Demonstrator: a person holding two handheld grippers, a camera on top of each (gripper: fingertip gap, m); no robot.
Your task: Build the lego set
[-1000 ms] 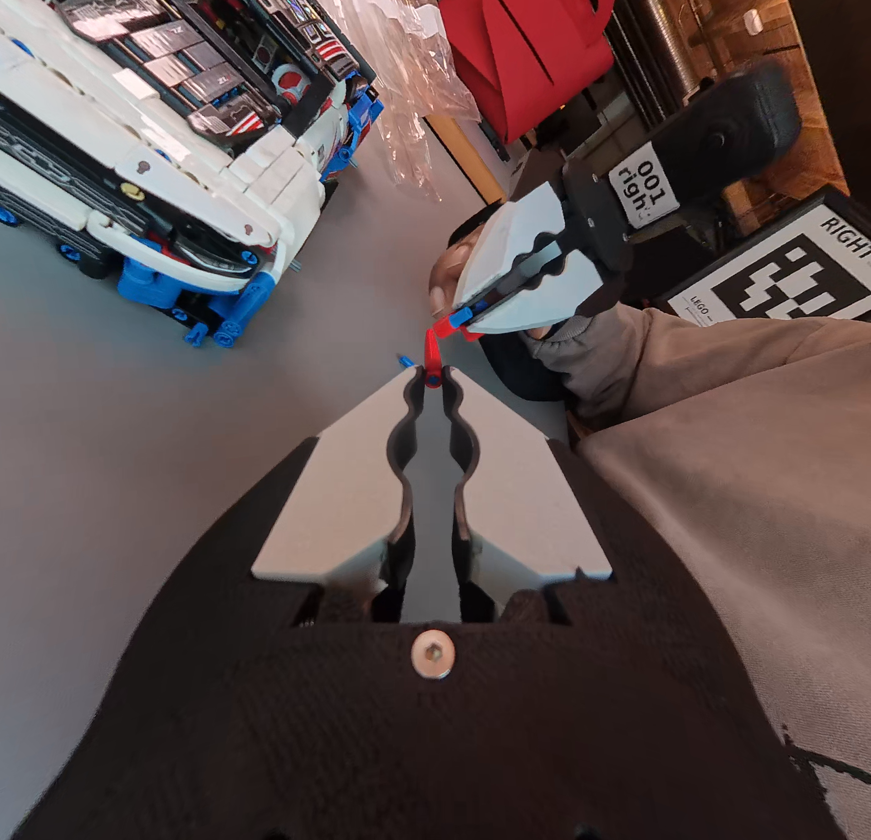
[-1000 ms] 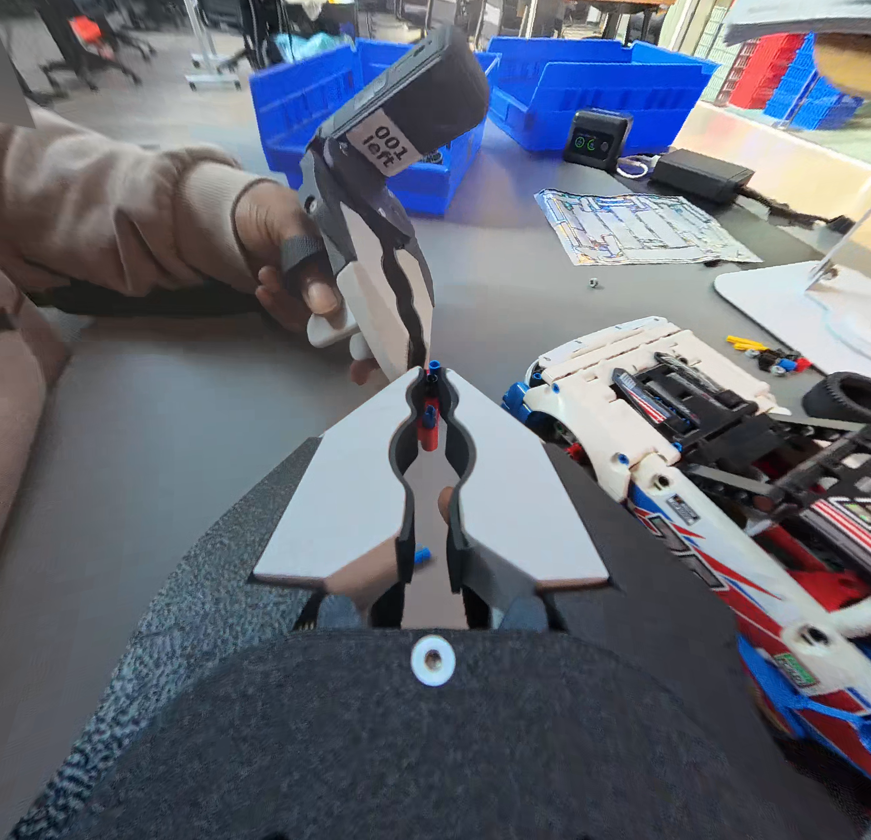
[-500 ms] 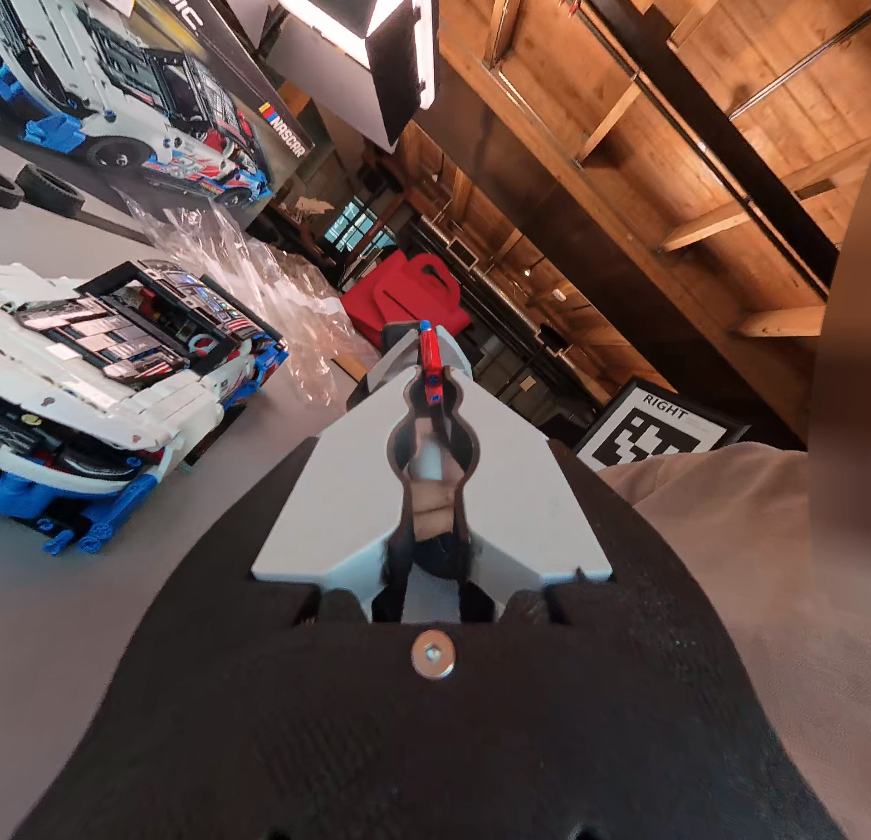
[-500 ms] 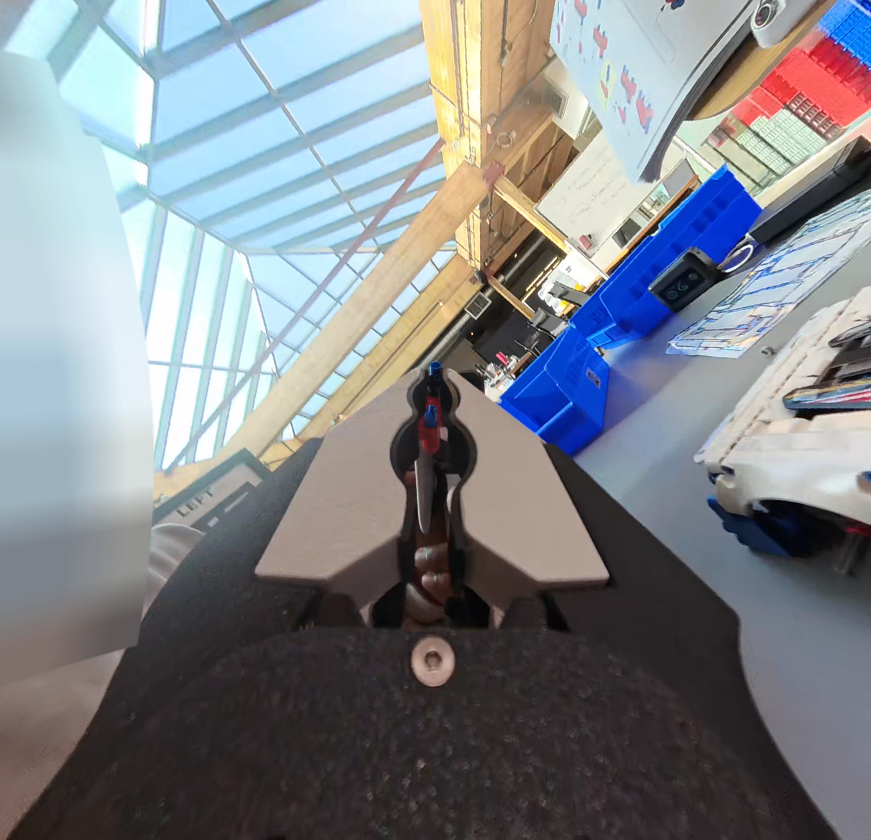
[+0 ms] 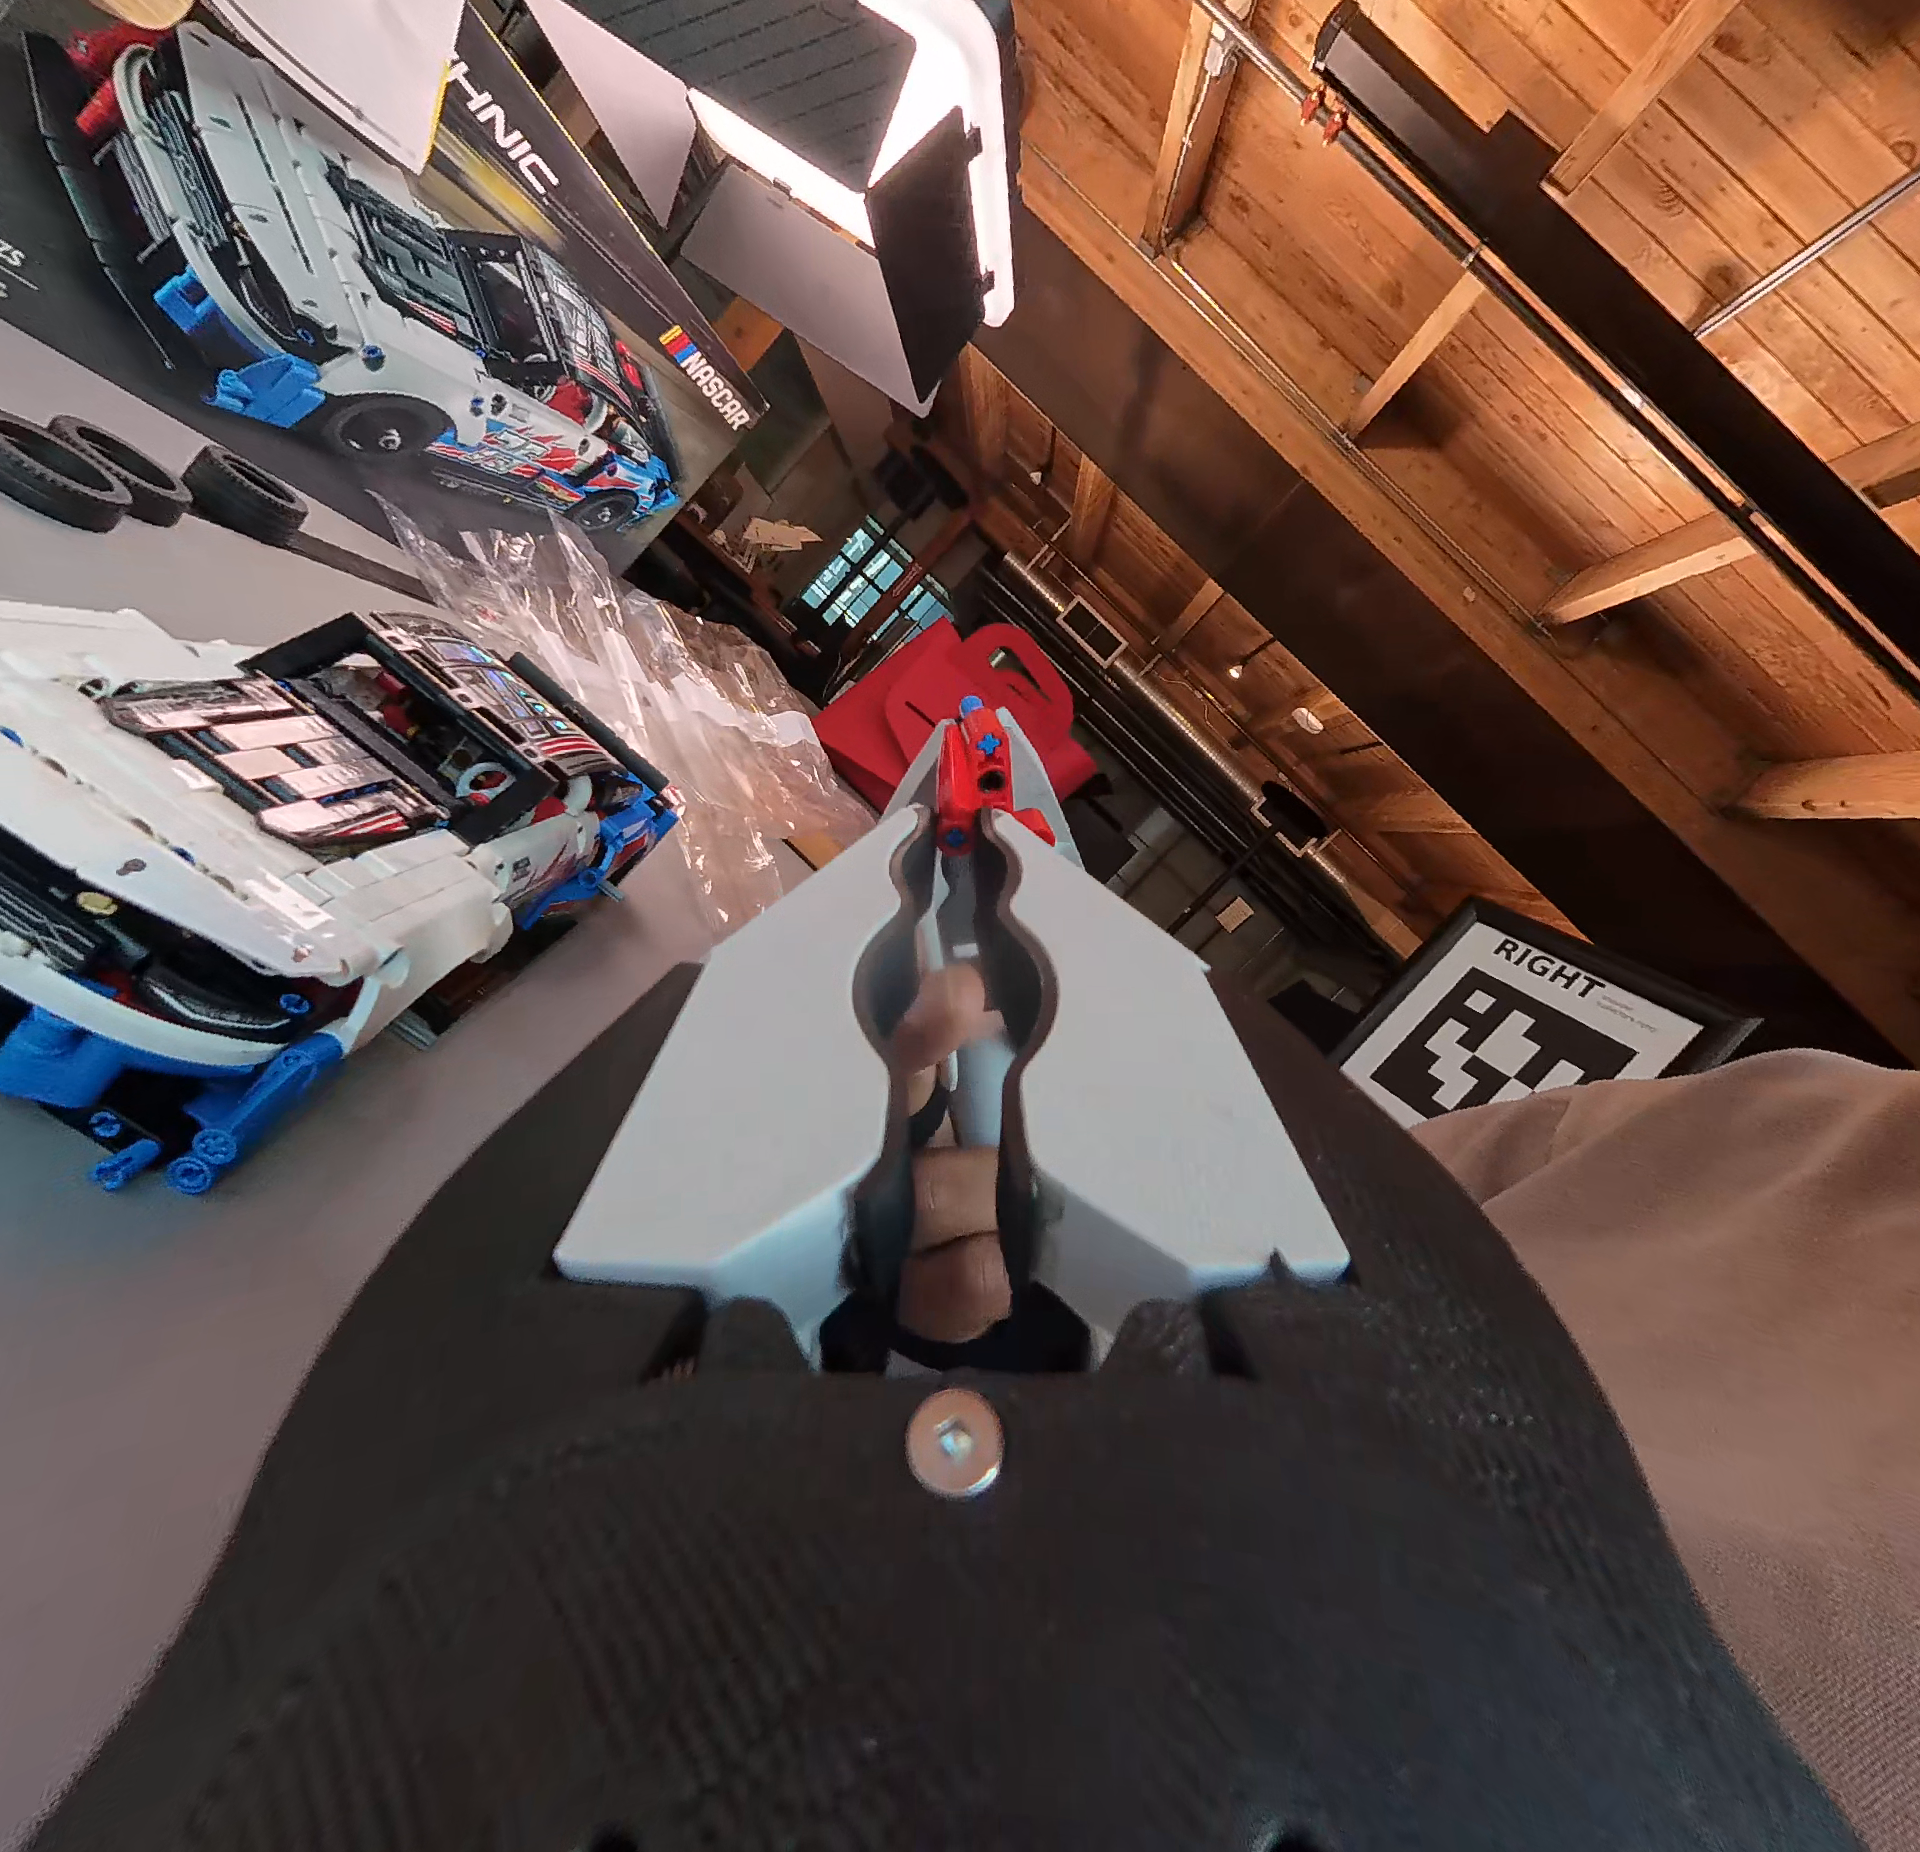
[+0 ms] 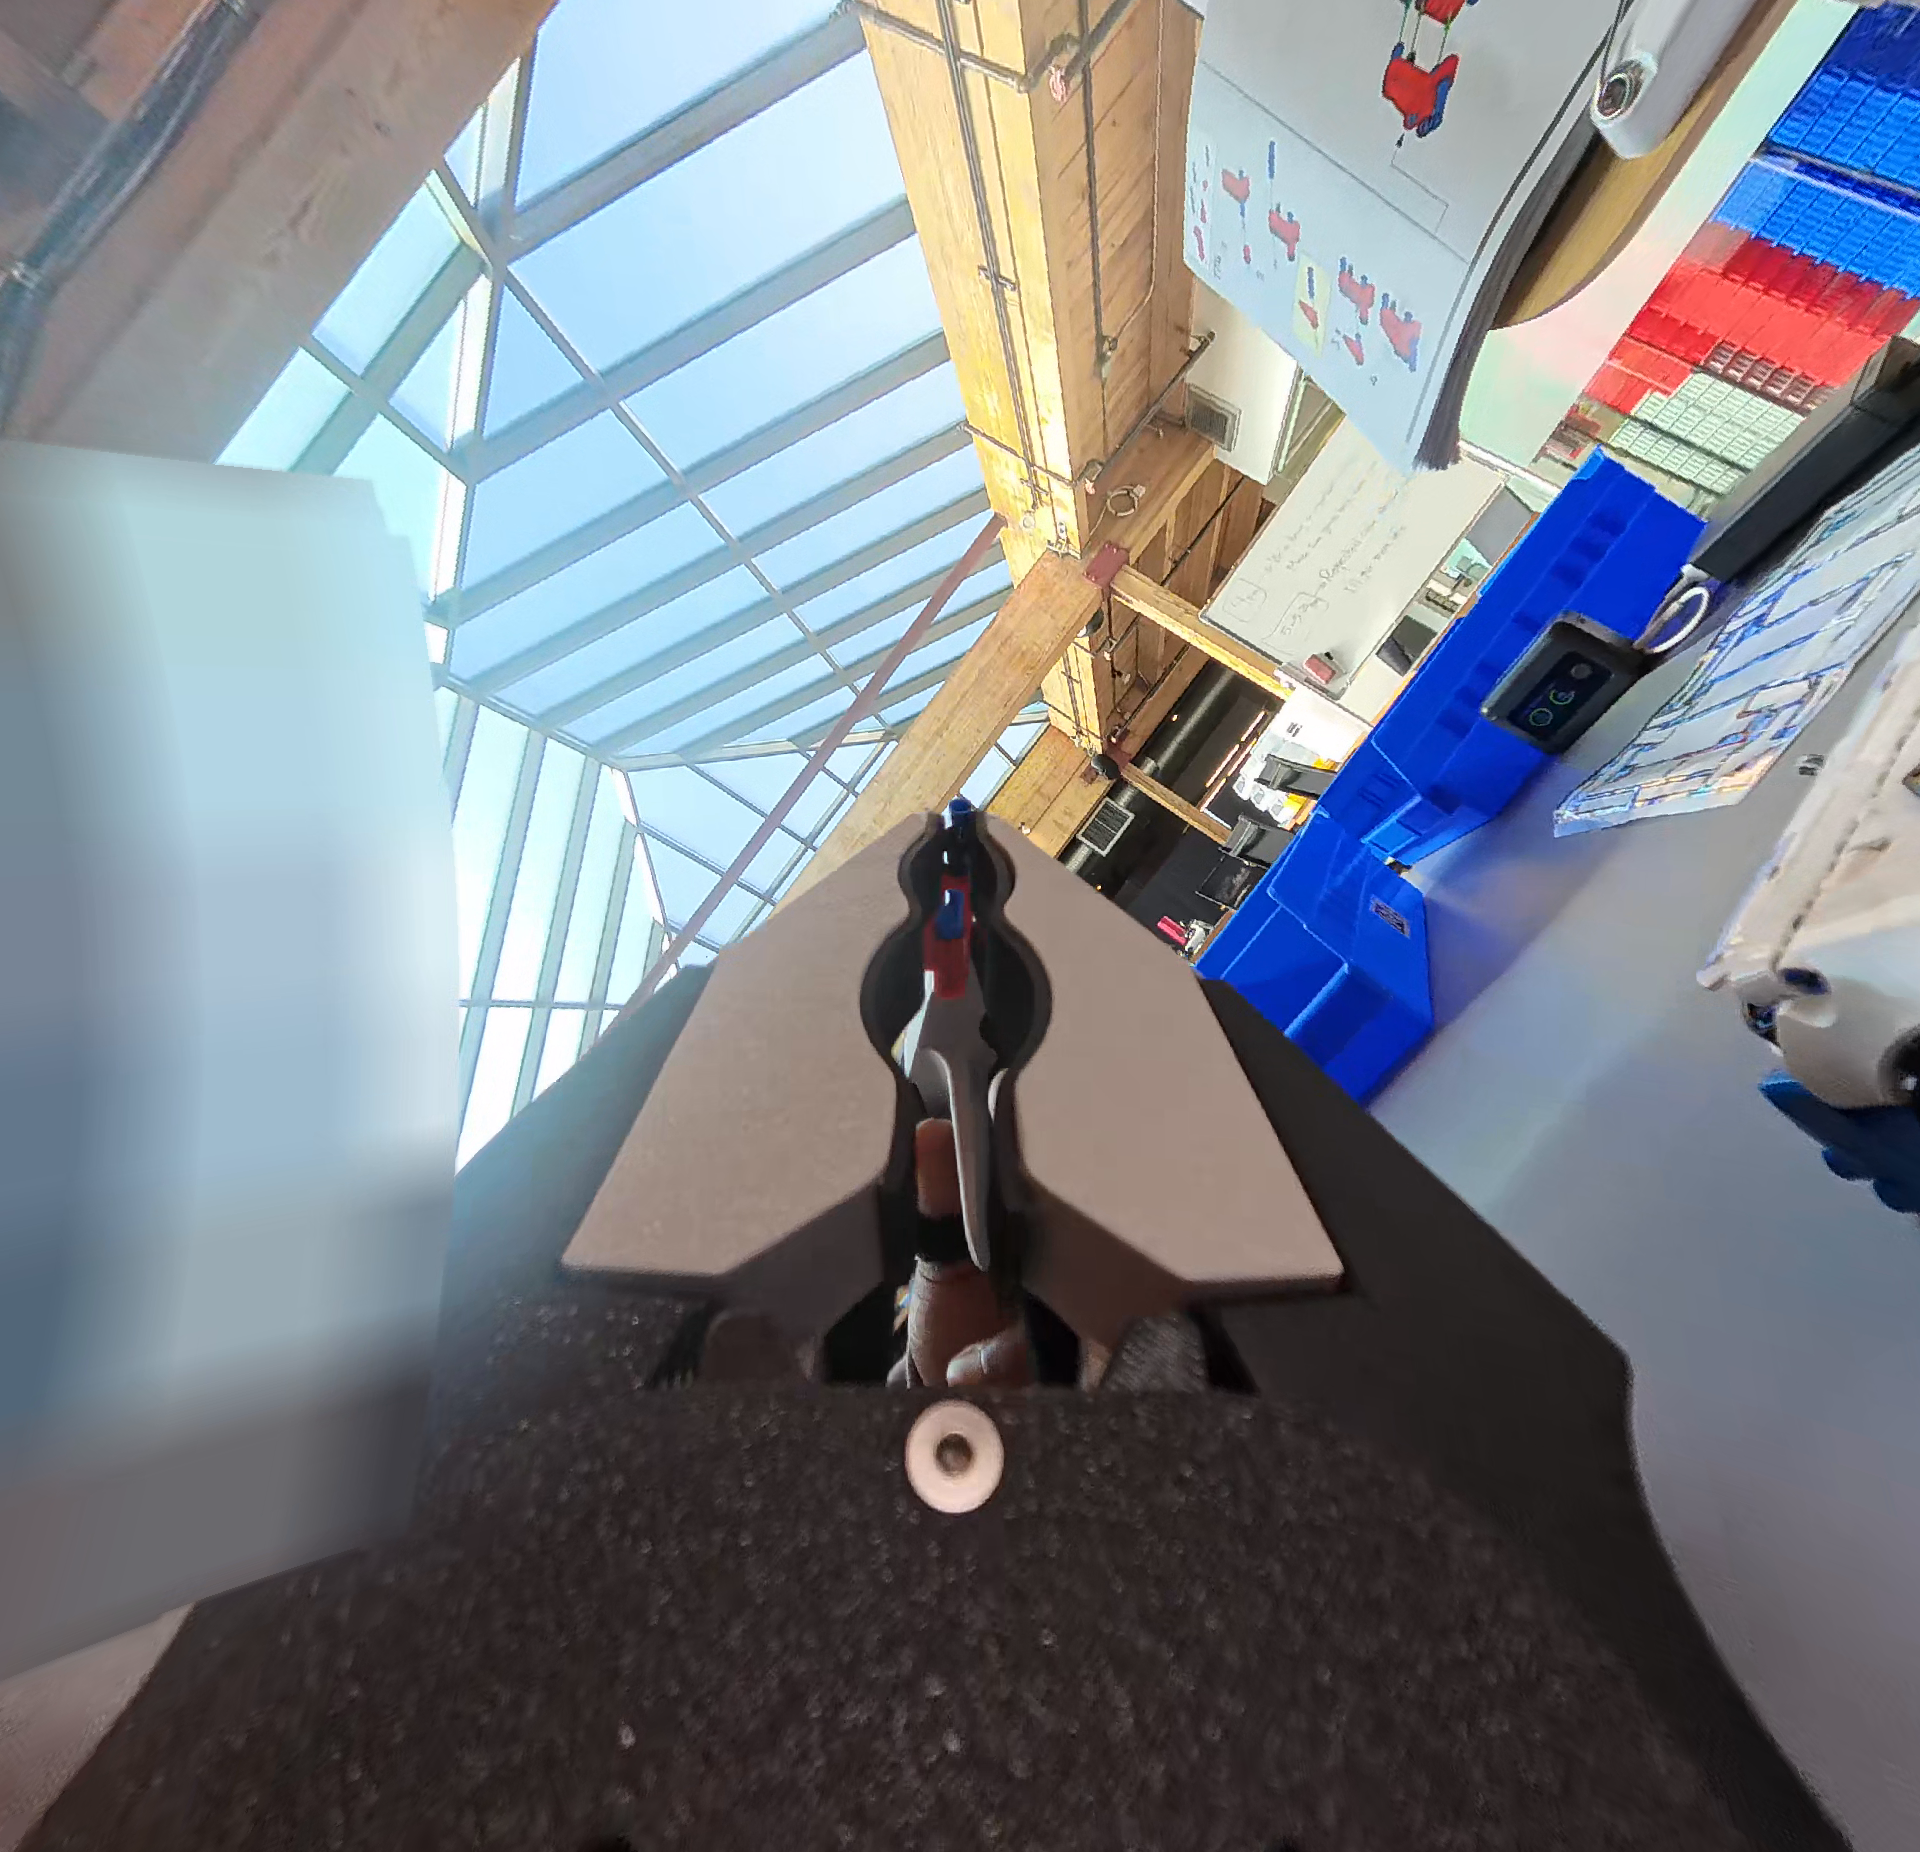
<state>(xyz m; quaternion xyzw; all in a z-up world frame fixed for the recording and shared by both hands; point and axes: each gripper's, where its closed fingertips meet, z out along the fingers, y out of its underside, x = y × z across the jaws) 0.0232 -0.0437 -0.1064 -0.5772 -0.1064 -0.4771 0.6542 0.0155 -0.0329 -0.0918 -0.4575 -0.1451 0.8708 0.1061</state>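
Note:
My left gripper [image 5: 961, 823] is shut on the lower end of a small red lego piece [image 5: 975, 779], which has blue pins in it. It holds the piece up in the air, tilted toward the ceiling. My right gripper [image 6: 958, 828] is shut on a blue pin [image 6: 958, 813] at its tips. The red piece [image 6: 948, 935] shows in the gap just behind the pin, with the left gripper's fingers [image 6: 961, 1085] below it. The two grippers meet tip to tip at this piece. The white, blue and red lego car [image 5: 260, 826] stands on the grey table at the left.
The set's box [image 5: 312, 275], black tyres [image 5: 83, 472] and clear plastic bags [image 5: 644, 659] lie behind the car. Blue bins [image 6: 1455, 784], a printed sheet [image 6: 1766, 680], a black device [image 6: 1558, 690] and an open instruction booklet [image 6: 1351, 192] are on the right. A sleeve [image 5: 1714, 1283] is close by.
Both grippers have swung up from the table toward the ceiling, still joined at the red piece. The red piece now stands upright between my left fingertips.

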